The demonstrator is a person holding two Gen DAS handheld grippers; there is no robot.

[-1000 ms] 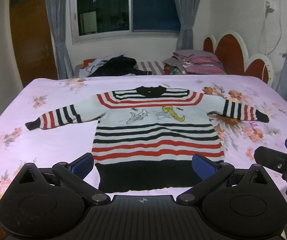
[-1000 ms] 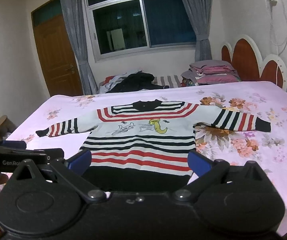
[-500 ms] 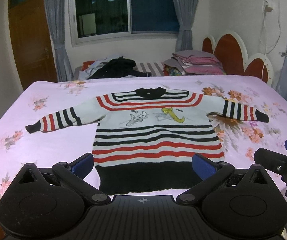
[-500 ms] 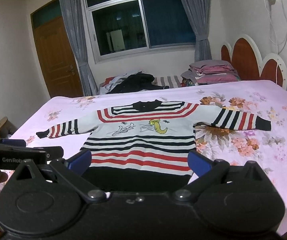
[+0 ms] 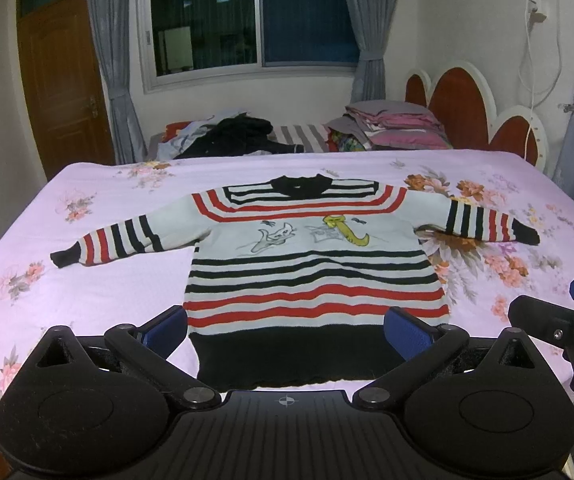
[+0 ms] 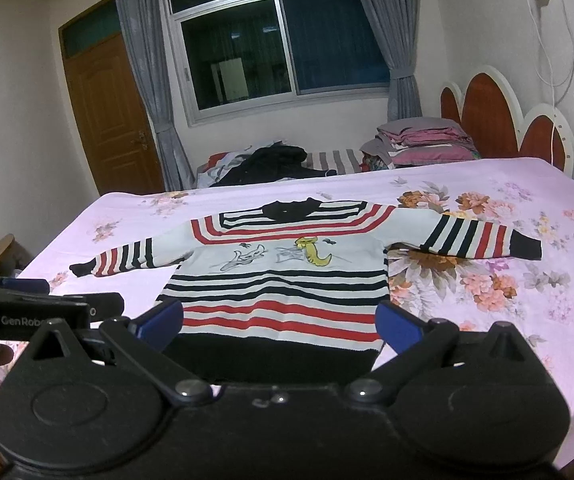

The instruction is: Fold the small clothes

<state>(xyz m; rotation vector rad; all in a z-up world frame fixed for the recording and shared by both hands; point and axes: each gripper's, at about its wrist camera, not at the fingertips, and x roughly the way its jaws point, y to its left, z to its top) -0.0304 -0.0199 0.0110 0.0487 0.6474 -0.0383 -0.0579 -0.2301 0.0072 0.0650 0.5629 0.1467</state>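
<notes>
The sweater is white with black and red stripes, a black collar, hem and cuffs, and a grey and yellow cartoon on the chest. The bedsheet is pale pink with orange-pink flowers. Both grippers carry blue pads on black frames.

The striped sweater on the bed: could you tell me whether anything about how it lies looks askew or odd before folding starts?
Nothing stands out. The striped sweater lies flat and face up on the floral bedsheet, both sleeves spread sideways. The left gripper and right gripper are open and hold nothing.
</notes>
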